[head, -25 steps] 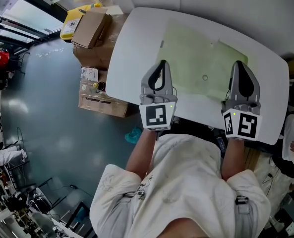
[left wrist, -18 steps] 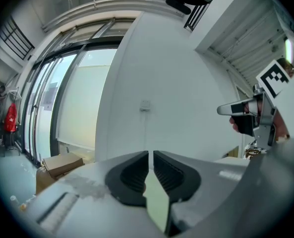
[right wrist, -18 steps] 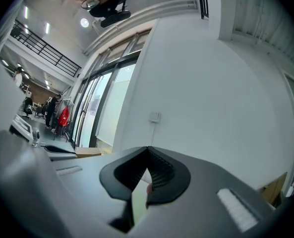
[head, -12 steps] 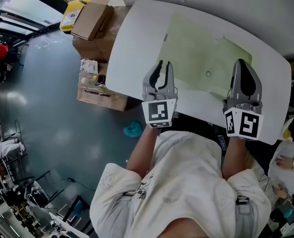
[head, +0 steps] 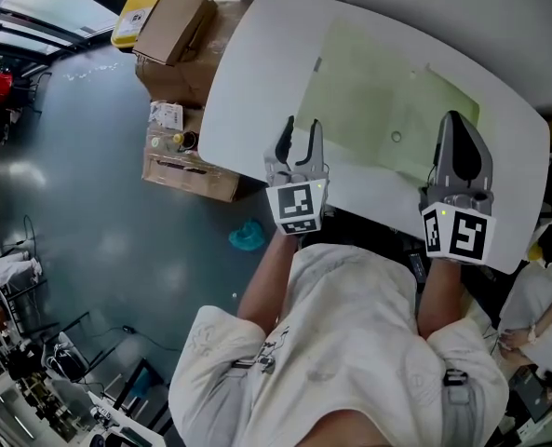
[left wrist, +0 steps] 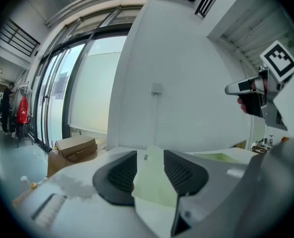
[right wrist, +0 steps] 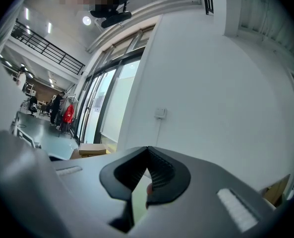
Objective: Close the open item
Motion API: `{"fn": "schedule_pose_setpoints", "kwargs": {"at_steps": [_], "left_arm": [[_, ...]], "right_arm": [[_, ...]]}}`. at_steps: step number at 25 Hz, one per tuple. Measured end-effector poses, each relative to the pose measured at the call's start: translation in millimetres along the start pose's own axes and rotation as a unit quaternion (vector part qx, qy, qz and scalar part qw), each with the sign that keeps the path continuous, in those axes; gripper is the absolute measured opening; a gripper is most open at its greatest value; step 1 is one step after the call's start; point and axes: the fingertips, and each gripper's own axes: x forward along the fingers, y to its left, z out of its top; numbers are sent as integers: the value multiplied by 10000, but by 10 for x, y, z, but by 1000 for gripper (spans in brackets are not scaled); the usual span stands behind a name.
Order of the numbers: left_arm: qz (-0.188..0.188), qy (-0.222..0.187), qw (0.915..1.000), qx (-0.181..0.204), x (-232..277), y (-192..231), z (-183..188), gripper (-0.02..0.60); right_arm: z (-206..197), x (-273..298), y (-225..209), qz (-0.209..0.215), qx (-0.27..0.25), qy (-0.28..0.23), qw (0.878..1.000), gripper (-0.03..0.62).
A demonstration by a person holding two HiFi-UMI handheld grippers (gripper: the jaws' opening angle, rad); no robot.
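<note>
A flat pale green folder (head: 378, 101) with a small round snap (head: 396, 138) lies on the white table (head: 248, 73). My left gripper (head: 298, 127) hovers at the folder's near left corner. Its jaws have just been opening and stand apart. In the left gripper view (left wrist: 149, 158) the green folder (left wrist: 154, 185) shows in the gap, with the pads not pressing on it. My right gripper (head: 453, 121) is shut over the folder's near right edge. Its jaws meet in the right gripper view (right wrist: 147, 151), where a green sliver of the folder (right wrist: 137, 202) shows below them.
Cardboard boxes (head: 178, 35) and a yellow case (head: 131, 26) stand on the floor left of the table. A teal scrap (head: 248, 237) lies on the floor near my left arm. A white wall (left wrist: 196, 68) rises behind the table. A person's arm (head: 536, 296) is at the right edge.
The left gripper's jaws went from shut to apart, and that gripper sank toward the table. The right gripper stayed almost still and shut.
</note>
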Motion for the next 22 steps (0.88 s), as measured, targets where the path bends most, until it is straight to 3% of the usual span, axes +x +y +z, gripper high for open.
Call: {"fn": "schedule_pose_setpoints", "kwargs": {"at_steps": [5,15,22], "left_arm": [[65,226,9994,-252,44,77,-210,186],[98,743,9903,-1170,197,133,-634,216],[81,1037,9728,-2069,294,91,-930,222]], "right_arm": [[-26,24,32,20,-41,74,10000,2],[-144,96,46,2,-130,234,9996,2],[-181,141,25,-32,-167,292,9994,2]]}}
